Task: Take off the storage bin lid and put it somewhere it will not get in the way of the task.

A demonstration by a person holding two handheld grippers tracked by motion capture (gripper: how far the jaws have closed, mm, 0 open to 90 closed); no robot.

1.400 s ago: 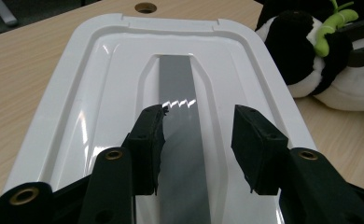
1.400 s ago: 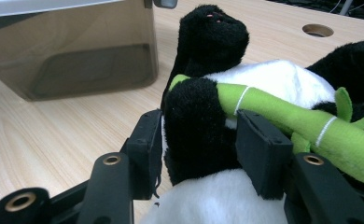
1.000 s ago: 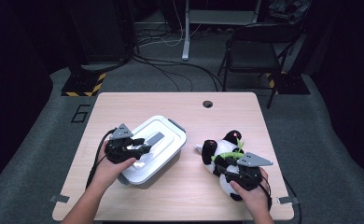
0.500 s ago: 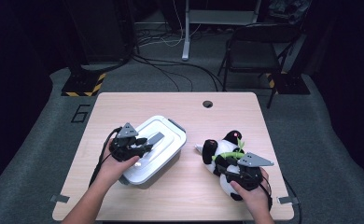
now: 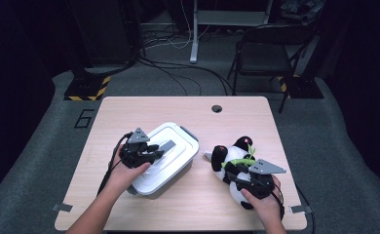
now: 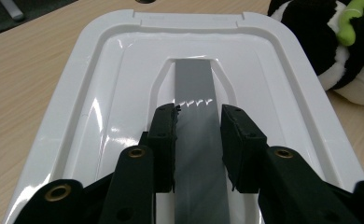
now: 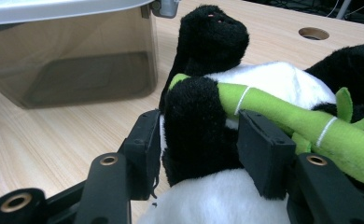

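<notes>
**Around the desk: chair, cables and floor markings**

The desk point(image 5: 129, 109) is a light wood-grain top with a round cable hole point(image 5: 217, 108) near its far edge, right of centre. It stands on grey carpet point(image 5: 42, 146). At the upper right of the high view a dark folding chair point(image 5: 266, 56) sits behind the desk. Black cables point(image 5: 178, 78) run across the floor at the upper middle, beside a pale metal post point(image 5: 195, 34). At the upper left, a base striped in yellow and black point(image 5: 88, 90) rests on the floor, and a large figure six point(image 5: 85, 118) is marked on the carpet just below it.
</notes>
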